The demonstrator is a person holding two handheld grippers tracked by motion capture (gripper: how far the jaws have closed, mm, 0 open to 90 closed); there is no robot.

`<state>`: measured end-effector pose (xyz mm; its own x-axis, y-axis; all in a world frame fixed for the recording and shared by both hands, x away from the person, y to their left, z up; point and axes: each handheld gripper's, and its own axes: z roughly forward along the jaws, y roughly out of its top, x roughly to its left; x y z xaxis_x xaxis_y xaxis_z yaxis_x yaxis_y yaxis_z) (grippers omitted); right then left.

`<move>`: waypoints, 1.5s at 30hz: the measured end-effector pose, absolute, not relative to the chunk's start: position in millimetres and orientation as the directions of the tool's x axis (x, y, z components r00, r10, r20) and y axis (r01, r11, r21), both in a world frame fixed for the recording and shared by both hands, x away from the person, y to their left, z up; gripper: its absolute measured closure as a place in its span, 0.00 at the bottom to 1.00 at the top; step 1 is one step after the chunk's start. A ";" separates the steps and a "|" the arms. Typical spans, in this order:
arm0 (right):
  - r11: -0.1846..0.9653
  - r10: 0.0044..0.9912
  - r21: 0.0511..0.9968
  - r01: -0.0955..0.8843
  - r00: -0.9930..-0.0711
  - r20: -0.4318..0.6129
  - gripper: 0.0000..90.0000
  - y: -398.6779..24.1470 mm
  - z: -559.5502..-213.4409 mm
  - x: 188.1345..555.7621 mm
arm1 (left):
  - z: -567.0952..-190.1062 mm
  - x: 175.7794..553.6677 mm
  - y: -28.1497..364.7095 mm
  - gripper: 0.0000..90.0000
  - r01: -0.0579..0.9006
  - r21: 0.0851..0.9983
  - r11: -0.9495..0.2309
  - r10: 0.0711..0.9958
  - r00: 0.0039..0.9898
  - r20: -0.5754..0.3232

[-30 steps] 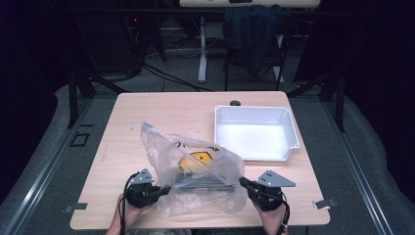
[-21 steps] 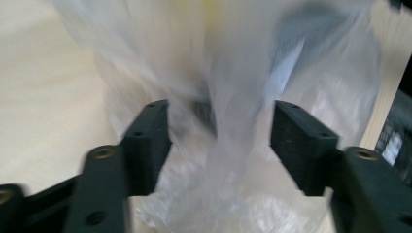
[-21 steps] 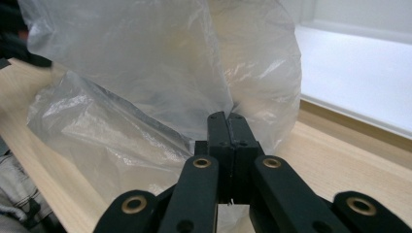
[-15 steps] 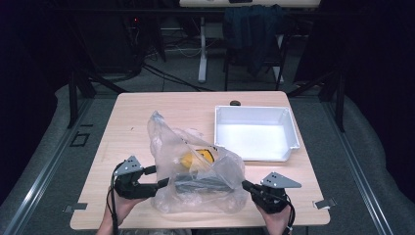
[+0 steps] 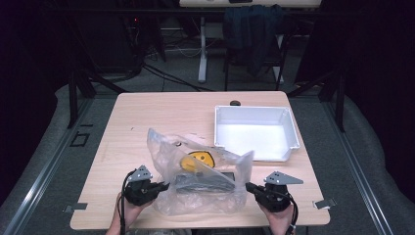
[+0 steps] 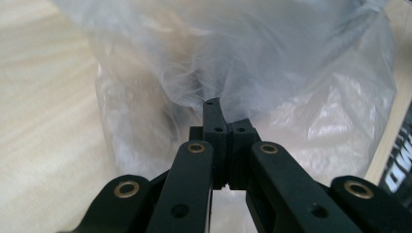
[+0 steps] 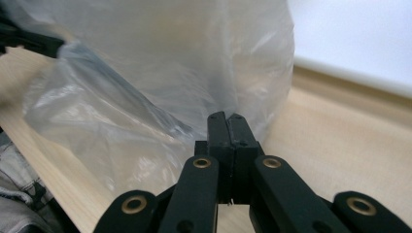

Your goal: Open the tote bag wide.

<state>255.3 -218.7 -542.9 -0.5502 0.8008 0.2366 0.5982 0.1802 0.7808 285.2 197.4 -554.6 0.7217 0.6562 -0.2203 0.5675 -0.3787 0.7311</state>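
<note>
**Both grippers pinching a clear bag from opposite sides**

High view. Two hands enter from the bottom edge of the light wooden table (image 5: 147, 122). The left hand (image 5: 128, 208) holds the left black two-jaw gripper (image 5: 164, 186) pointing right, toward the table's middle. The right hand (image 5: 278, 218) holds the right black two-jaw gripper (image 5: 248, 186) pointing left, facing it. A grey three-cornered plate sits on top of each. Between them stands a crumpled clear plastic bag (image 5: 200, 178), near the table's front edge, its top standing up loosely. Inside it: a round yellow object (image 5: 196, 160) and a dark flat object (image 5: 203, 182) below it; what they are, cannot tell. Each gripper's tip meets the bag's side, left tip at the left flank, right tip at the right flank. A white rectangular plastic tray (image 5: 291, 132) lies beyond the bag to the right, apart from it. A small dark round thing (image 5: 235, 103) lies on the table just behind the tray.

Left gripper view. The jaws are pressed together, no gap between them, with the bag's film (image 6: 233, 73) gathered and puckered right at their tip; they have hold of the plastic. Table to the left.

Right gripper view. The jaws are likewise closed tight, the tip set against the bag's lower edge (image 7: 160, 97), film apparently caught between. The white tray (image 7: 354, 34) shows beyond, upper right. The other gripper (image 7: 29, 41) shows dark at the upper left.
</note>
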 end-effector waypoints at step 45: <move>0.149 0.807 0.859 0.490 -0.562 0.181 0.98 -199.4 -528.0 243.6 | -520.3 271.7 200.2 0.35 0.394 0.875 -0.280 0.701 0.707 -0.094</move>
<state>243.6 -199.4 -528.0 -0.5621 0.8071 0.1805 0.4900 0.1491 0.8589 271.7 200.2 -520.3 0.7067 0.7012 -0.0942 0.3944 -0.2800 0.8752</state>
